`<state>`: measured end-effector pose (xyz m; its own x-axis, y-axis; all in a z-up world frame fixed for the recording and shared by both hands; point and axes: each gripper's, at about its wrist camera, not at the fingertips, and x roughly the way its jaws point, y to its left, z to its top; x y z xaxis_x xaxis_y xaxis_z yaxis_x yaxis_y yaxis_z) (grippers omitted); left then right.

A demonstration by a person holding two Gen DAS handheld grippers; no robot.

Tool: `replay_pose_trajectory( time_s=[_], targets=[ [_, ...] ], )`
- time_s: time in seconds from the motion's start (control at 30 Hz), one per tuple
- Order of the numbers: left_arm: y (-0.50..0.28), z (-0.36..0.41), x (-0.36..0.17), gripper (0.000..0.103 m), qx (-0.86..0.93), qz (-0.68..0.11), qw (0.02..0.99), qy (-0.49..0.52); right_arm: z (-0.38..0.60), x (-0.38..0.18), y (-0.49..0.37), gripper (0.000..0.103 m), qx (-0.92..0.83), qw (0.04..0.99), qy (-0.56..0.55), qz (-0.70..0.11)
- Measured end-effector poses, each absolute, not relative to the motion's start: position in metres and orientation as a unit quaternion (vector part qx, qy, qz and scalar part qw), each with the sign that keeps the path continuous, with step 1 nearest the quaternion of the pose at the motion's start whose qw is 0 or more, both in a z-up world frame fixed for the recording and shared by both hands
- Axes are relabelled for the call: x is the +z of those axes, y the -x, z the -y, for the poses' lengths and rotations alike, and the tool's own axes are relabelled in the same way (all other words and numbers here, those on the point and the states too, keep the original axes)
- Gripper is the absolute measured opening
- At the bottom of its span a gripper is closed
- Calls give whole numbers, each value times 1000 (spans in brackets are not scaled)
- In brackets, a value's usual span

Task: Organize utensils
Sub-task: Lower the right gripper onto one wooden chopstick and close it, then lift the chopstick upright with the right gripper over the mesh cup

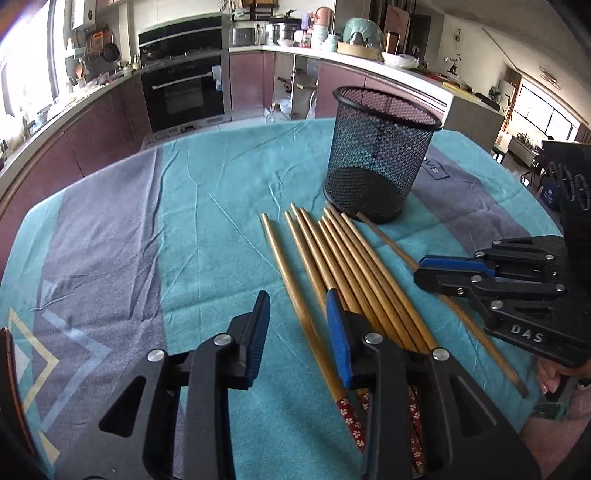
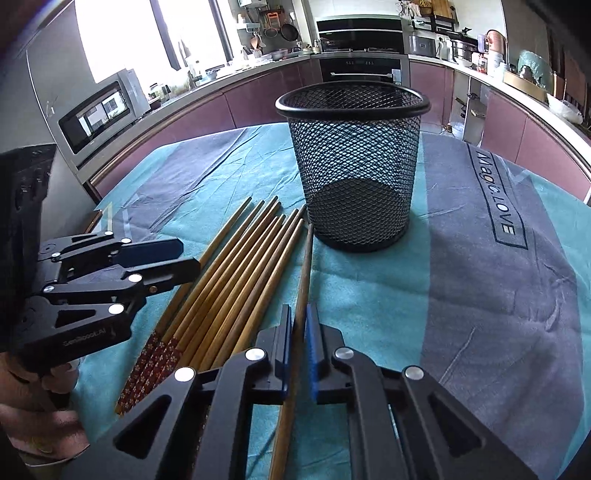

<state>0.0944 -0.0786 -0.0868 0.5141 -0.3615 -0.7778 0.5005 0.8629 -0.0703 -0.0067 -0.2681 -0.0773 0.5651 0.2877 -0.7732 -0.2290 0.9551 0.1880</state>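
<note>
The bench (image 2: 369,288) wore a teal and grey cloth (image 2: 480,295), creased, with "Magic LOVE" printed along its grey band. Upright on it stood a black mesh cup (image 2: 352,166). Just beside its base lay a fan of wooden chopsticks (image 1: 332,258), and one darker chopstick (image 2: 303,266) lay slightly apart from the rest.

Bright daylight, blown-out window (image 2: 122,33) glare, heavy fisheye edge warp.

Wooden chopsticks (image 1: 343,266) lie fanned on the cloth beside an upright black mesh holder (image 1: 380,155).
</note>
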Motion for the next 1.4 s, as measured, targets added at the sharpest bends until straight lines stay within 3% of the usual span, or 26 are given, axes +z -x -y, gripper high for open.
replay_pose_trajectory(
  time_s=[0.03, 0.23, 0.7, 1.4],
  targets=[
    [-96, 77, -89, 25, -246, -432, 864, -79, 266, -77, 8, 6, 147, 885, -34, -441],
    [-104, 71, -94, 16, -241, -440, 862, -68, 271, -69, 15, 6, 157, 891, -37, -423],
    [-101, 61, -87, 8, -244, -437, 865, -28, 275, -44, 25, 6, 177, 905, -47, -385],
    [-96, 27, 71, 8, -341, -297, 887, 95, 319, 59, 9, 5, 184, 952, -92, -229]
  ],
)
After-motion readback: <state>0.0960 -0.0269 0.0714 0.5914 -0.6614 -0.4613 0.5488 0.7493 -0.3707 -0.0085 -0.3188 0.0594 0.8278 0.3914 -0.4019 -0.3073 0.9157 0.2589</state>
